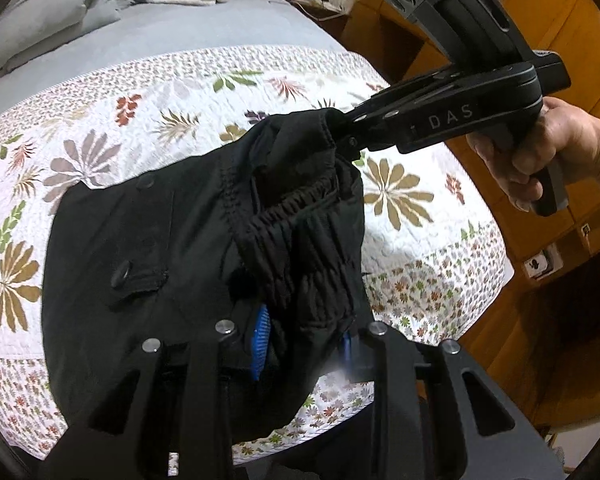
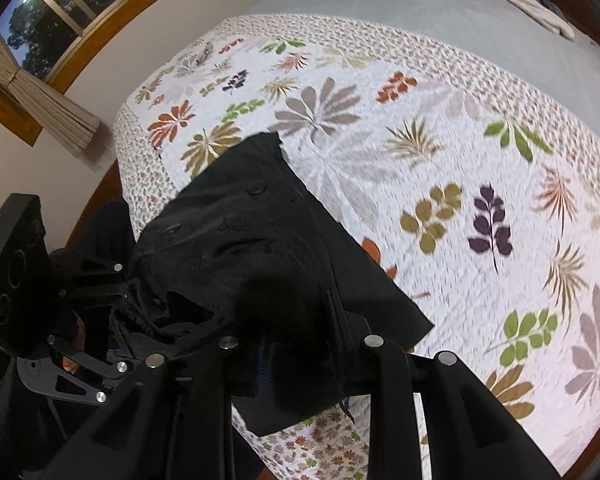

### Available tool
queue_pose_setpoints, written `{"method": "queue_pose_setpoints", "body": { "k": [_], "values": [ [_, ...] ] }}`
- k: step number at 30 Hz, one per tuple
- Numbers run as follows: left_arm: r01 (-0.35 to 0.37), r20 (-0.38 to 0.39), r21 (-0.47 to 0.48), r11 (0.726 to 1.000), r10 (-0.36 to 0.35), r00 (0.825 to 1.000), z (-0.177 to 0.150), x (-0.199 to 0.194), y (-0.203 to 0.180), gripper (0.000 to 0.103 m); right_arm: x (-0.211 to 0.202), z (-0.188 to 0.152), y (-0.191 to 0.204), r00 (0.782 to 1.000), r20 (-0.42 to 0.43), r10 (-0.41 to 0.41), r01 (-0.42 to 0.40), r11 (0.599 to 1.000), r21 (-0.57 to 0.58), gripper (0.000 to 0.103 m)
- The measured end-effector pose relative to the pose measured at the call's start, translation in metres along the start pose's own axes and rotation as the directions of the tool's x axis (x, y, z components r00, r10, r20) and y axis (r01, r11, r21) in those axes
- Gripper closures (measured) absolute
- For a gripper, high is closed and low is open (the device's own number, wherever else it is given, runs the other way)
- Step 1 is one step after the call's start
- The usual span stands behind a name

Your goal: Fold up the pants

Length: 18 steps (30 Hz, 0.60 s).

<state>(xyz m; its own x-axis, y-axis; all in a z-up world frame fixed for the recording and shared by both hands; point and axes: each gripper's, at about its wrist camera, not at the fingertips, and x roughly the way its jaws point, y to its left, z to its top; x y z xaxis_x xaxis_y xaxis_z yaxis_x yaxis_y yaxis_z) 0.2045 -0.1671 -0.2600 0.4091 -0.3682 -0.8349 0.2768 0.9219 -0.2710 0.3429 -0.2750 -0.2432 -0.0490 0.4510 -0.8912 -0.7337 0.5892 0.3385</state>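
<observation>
Bedspread [image 1: 148, 92] with leaf print covers the bed beneath both grippers, black pants [image 1: 148, 248] lie ahead with the waistband lifted, the right gripper [image 1: 342, 136] clenched on one end, the left gripper [image 1: 304, 340] clamping the other.

The left gripper's [image 1: 304, 344] blue pads [image 1: 261, 334] were mostly buried in the black pants [image 1: 148, 248], the one on the right a blur; how its jaws stood could not be told. In the right wrist view the right gripper's [image 2: 300, 364] fingertips were swallowed by cloth; the pants ran out of sight beneath the fingers; the quilt [image 2: 440, 152] beyond them was smeared, cut off at the rim.
</observation>
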Motion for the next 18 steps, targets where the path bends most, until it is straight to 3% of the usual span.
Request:
{"method": "queue_pose_setpoints", "body": {
  "k": [9,18],
  "values": [
    [-0.016,-0.037,0.024,1.000,0.017,0.999,-0.008,0.028,-0.009,0.077,0.013,-0.022,-0.016,1.000,-0.009,-0.012,0.012,1.000,0.019,0.077],
    [-0.004,-0.063,0.029,1.000,0.006,0.998,-0.015,0.044,-0.007,0.077,0.020,-0.046,-0.030,0.999,0.051,-0.008,0.005,0.998,0.067,0.077]
  ]
}}
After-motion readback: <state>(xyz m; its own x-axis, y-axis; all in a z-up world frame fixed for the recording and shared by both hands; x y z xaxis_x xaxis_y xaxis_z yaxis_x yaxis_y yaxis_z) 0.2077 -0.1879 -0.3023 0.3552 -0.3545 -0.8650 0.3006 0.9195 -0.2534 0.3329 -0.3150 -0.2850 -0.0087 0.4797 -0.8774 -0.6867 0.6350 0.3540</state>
